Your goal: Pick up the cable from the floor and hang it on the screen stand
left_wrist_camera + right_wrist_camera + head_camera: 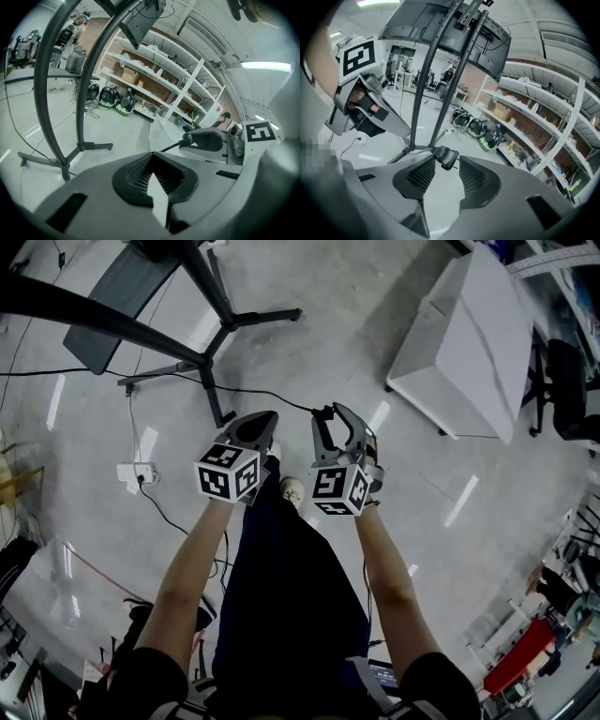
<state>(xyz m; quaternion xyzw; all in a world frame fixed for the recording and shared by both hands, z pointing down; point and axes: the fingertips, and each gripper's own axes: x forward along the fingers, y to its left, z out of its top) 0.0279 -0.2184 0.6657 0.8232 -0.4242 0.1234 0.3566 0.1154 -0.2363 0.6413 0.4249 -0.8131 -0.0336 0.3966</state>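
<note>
Between the pad tips of the right gripper sits the black plug end of the cable, pinched only at the very front of the jaws, which stand fairly wide around it. The rest of the cable trails down and away across the floor toward the base of the screen stand. The left gripper hangs just beside the right one with its jaws closed together on nothing, so the whole load rests on that one shallow pinch. The main risk is therefore the plug slipping or twisting out of the tips. It is a small, hard body held at its edge, and any tug from the trailing length would probably lever it free and drop it back to the floor. Such a tug seems likely, because the head view shows the cable passing close by the stand's spread legs, where it could catch as it is drawn higher. A caught cable could also pull on the stand itself. A second risk lies in the hanging step: the stand's bars are slim and sloping, so a loosely draped cable may slide off unless enough slack is carried over first. Bringing the idle left gripper onto the cable a little below the plug would likely ease both problems.
</note>
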